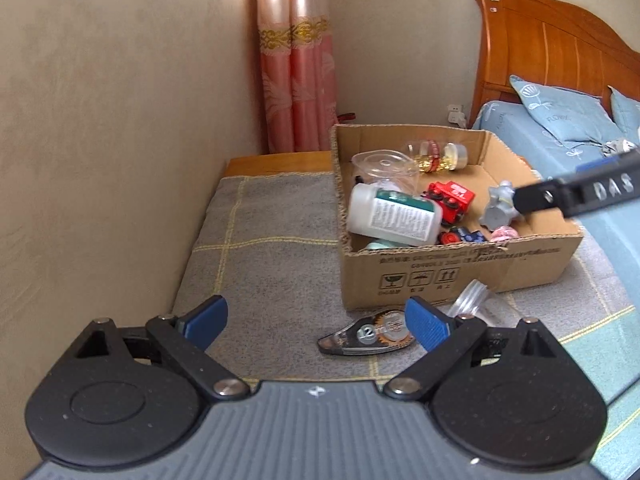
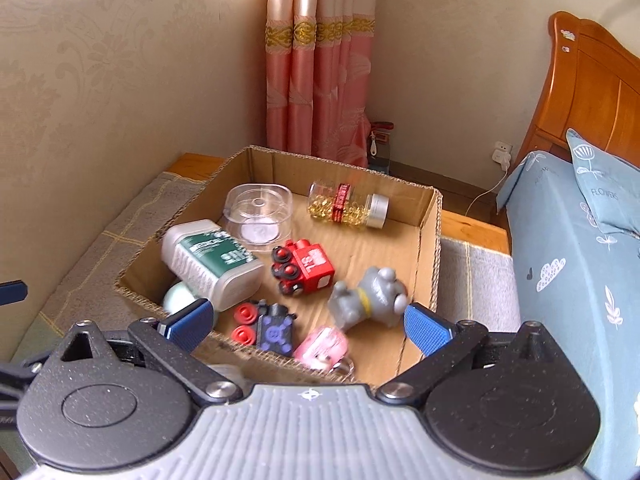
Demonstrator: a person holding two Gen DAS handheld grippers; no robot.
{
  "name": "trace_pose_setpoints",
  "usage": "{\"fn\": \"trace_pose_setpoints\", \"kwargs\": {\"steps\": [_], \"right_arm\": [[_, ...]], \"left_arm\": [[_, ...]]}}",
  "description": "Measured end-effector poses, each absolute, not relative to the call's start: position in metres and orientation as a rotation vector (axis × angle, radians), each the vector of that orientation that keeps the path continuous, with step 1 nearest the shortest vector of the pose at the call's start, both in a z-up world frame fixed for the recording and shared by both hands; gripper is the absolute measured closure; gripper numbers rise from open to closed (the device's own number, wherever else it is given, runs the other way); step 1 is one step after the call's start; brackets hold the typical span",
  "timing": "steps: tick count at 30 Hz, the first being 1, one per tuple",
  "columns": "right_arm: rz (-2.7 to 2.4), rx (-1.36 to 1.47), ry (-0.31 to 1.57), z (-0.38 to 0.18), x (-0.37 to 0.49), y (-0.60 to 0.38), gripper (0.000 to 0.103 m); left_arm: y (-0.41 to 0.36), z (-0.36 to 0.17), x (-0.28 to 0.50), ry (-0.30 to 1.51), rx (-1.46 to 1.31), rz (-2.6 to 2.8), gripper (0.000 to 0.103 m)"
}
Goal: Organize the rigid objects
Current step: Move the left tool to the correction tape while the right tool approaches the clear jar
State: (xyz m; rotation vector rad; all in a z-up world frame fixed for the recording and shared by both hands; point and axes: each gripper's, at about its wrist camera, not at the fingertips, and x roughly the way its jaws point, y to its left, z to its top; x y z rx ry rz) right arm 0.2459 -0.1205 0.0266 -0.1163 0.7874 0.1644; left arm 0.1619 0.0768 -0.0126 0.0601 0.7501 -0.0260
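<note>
Right now you are between picks: the grey figurine [image 2: 370,298] lies tilted on the floor of the cardboard box [image 2: 430,248], near its front right corner, and your right gripper [image 2: 306,326] hangs over the box's front wall with its jaws spread wide and nothing between the pads. That drop looks finished.

Inside the box, going back from the front wall, you have the pink toy [image 2: 324,348], the black toy with 2 red wheels [image 2: 266,326], the red toy train [image 2: 304,270], the white bottle with a green label [image 2: 210,262], the clear round tub [image 2: 258,212] and the jar of gold capsules [image 2: 348,206] at the back.

Outside the box, just in front of its front wall on the grey blanket [image 1: 260,240], 2 things are left: the correction tape [image 1: 366,334] and a clear ribbed piece [image 1: 472,298] beside it. Your left gripper [image 1: 316,326] is wide open and holds nothing, its right pad overlapping the tape's end in the view.

I judge the tape to be next. It lies flat and low, so bring the left pads down to either side of its narrow body before closing, then lift it over the box's front wall.
</note>
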Motion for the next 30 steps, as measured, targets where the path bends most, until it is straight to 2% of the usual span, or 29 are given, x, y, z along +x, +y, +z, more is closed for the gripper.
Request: {"fn": "trace_pose_setpoints", "kwargs": {"steps": [7, 13, 30], "right_arm": [[0.1, -0.083, 0.765, -0.006, 0.203, -0.096, 0.0], [0.106, -0.095, 0.887, -0.048, 0.185, -0.101, 0.0], [-0.001, -0.075, 0.966, -0.085, 0.189, -0.15, 0.0]], "left_arm": [[0.092, -0.015, 0.16, 0.755, 0.044, 0.008, 0.008], [0.089, -0.024, 0.162, 0.775, 0.046, -0.022, 0.008], [0.07, -0.065, 0.189, 0.876, 0.07, -0.094, 0.008]]}}
